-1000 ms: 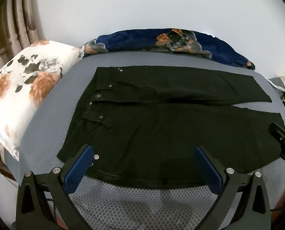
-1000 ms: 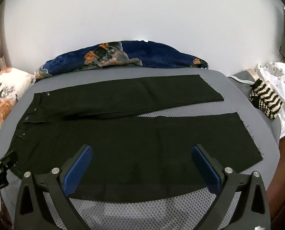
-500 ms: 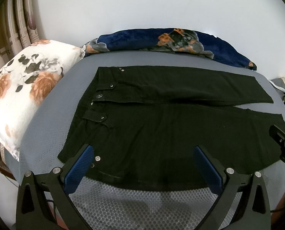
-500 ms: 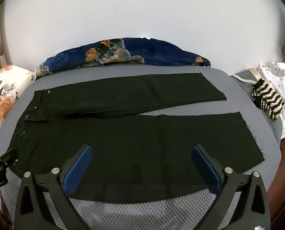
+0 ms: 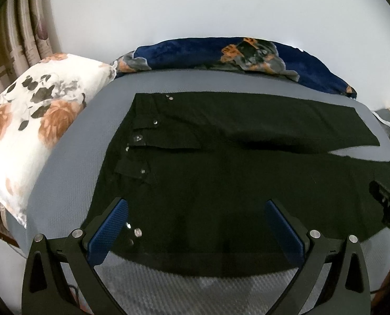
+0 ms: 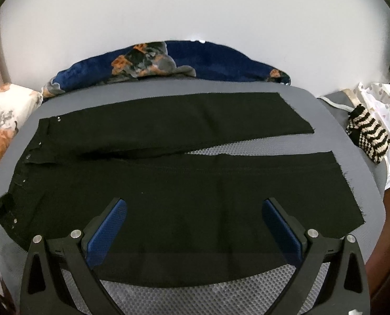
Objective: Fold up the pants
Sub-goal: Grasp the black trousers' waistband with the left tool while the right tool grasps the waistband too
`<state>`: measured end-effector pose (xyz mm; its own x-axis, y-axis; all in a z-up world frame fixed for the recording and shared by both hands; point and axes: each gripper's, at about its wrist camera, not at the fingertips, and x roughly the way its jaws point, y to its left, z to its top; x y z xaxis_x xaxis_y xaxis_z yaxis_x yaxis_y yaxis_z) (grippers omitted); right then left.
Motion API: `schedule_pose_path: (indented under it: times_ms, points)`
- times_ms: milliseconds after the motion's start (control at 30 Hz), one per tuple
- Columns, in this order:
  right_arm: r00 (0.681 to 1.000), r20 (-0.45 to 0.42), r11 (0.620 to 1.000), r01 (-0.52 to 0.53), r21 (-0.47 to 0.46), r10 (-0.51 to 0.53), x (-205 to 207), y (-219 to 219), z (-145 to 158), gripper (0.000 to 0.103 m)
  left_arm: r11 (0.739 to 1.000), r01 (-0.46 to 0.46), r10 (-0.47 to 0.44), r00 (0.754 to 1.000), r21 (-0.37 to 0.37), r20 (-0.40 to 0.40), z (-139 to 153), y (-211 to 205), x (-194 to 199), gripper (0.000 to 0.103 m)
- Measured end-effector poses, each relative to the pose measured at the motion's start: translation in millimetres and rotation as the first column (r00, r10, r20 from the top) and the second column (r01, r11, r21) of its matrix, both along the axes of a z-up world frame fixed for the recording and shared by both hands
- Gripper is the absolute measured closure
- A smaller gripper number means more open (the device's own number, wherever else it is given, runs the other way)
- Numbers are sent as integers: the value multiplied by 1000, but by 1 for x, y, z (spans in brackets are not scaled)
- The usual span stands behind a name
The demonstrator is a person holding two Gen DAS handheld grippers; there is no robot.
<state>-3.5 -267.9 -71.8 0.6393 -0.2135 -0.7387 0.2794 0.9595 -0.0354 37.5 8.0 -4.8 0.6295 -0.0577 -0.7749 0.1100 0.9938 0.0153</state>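
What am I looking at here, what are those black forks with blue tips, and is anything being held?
There is no robot. A person holds one handheld gripper in each hand, and each carries a wide-angle camera looking forward between its two fingers. That is why both pictures look bent at the edges.

One picture comes from the left gripper, near the waist end of the pants. The other comes from the right gripper, nearer the leg ends. The blue strips are the pads inside the fingers.

Black pants lie spread flat on a grey bed, both legs stretched out side by side. A flowered pillow, a dark blue blanket and a striped knit item lie around the edges.

Nothing is held: both sets of jaws stand wide open over the near edge of the pants.
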Motion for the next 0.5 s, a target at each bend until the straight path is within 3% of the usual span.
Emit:
schedule_pose_path:
  times_ms: [267,367,500]
  points:
    - [999,-31,1000,-9,28,10,31,-9,-9,0,998,-58,58,998,-19,-14,6,33,61,0]
    - [998,-20,994,-51,99,53,44,-11,-8,0,997,-76,76,997,-27,-6,7,53,91,1]
    - [995,8,981,-99,167,99,64,-10,-5,0,998,-63,63,998,-29,-14,-1,82,137,13]
